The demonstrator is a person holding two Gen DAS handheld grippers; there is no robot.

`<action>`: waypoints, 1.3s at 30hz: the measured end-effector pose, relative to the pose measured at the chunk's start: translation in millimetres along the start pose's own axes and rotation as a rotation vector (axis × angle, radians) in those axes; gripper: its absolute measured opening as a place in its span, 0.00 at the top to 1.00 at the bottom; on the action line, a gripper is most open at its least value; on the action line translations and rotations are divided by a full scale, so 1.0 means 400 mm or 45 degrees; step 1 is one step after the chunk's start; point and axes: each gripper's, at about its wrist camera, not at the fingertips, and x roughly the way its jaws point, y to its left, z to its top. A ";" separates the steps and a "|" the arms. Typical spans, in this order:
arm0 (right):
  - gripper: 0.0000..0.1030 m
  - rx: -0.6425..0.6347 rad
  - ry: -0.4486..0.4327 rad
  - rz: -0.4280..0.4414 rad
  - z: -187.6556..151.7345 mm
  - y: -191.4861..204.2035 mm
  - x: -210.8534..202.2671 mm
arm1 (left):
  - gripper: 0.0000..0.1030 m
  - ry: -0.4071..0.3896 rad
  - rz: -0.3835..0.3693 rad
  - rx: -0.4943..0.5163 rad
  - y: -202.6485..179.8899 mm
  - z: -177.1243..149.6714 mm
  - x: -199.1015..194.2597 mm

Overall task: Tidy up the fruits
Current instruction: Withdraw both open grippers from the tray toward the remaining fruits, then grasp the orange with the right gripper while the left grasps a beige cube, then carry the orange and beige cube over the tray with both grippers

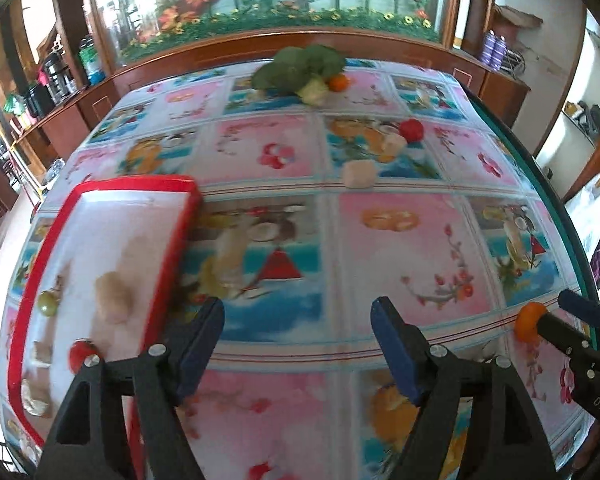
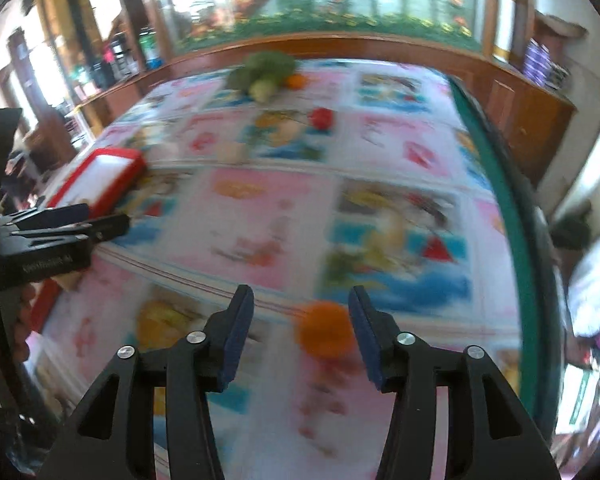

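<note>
Right claw (image 2: 298, 338) jaws apart, small orange (image 2: 325, 334) between them, close against the right pad; blur hides whether it touches, nothing pressing from the left pad. Left claw (image 1: 298, 346) apart, empty, over the patterned tablecloth (image 1: 400, 240). Red tray (image 1: 100, 264) at near left holds a green grape (image 1: 47, 304), a red fruit (image 1: 79, 354) and pale pieces. Far side: broccoli (image 1: 300, 66), second orange (image 1: 337, 83), tomato (image 1: 411, 130), two pale chunks (image 1: 358, 174) mid-table.
</note>
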 end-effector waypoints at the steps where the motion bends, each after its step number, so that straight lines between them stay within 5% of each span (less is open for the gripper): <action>1: 0.51 0.021 0.014 -0.003 -0.007 -0.018 0.006 | 0.24 0.006 0.002 0.007 -0.011 0.002 0.006; 9: 0.50 0.012 0.068 0.095 -0.029 -0.037 0.056 | 0.24 0.054 0.032 0.010 -0.057 0.048 0.073; 15: 0.67 -0.041 0.077 0.151 -0.021 -0.023 0.085 | 0.24 0.090 0.029 -0.074 -0.058 0.135 0.146; 24: 0.67 -0.063 0.066 0.169 -0.020 -0.023 0.092 | 0.25 0.142 0.034 -0.175 -0.074 0.227 0.242; 28: 0.66 -0.066 0.068 0.178 -0.019 -0.025 0.093 | 0.41 0.117 0.048 -0.195 -0.076 0.230 0.252; 32: 0.67 -0.065 0.070 0.181 -0.019 -0.025 0.092 | 0.68 0.080 0.028 -0.174 -0.067 0.233 0.244; 39: 0.67 -0.045 0.068 0.170 -0.022 -0.026 0.085 | 0.68 0.088 -0.107 -0.175 -0.025 0.200 0.210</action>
